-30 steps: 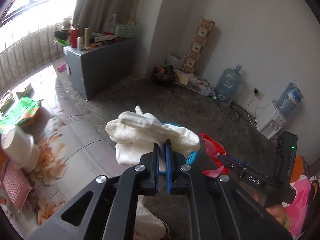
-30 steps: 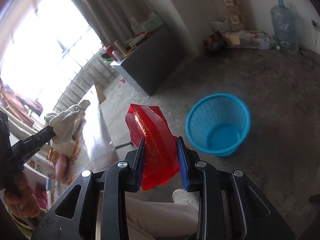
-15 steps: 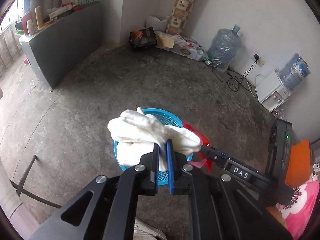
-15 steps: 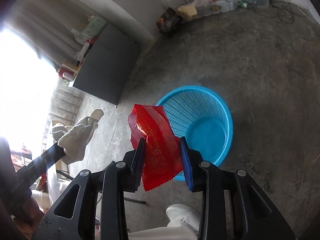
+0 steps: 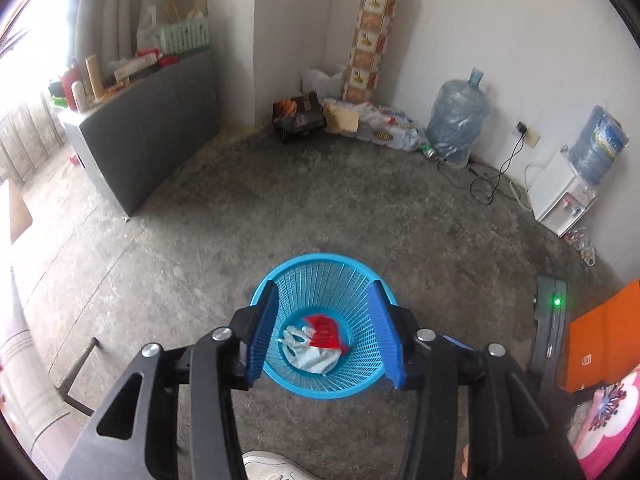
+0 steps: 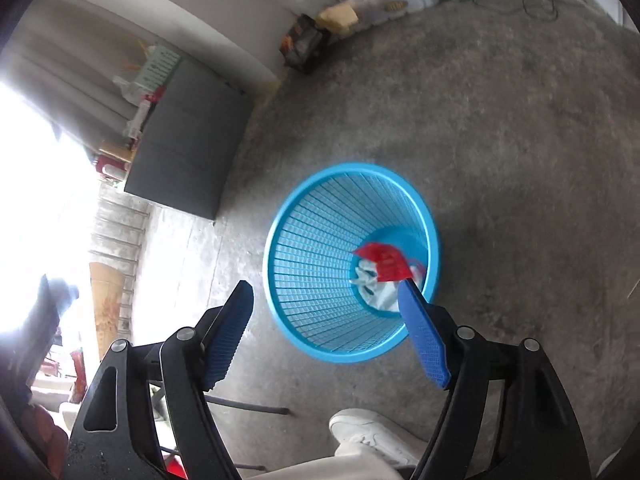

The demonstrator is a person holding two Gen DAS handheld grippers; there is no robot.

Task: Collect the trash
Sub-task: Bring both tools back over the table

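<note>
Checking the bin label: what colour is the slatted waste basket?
Bright blue basket, clearest in the right wrist view.

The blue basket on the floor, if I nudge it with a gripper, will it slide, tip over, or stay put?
The blue basket is thin open lattice plastic, so it is probably light and would likely slide on the concrete floor. It narrows towards its base, so a push near the rim might tip it. The white cloth and red wrapper inside look too light to steady it.
</note>
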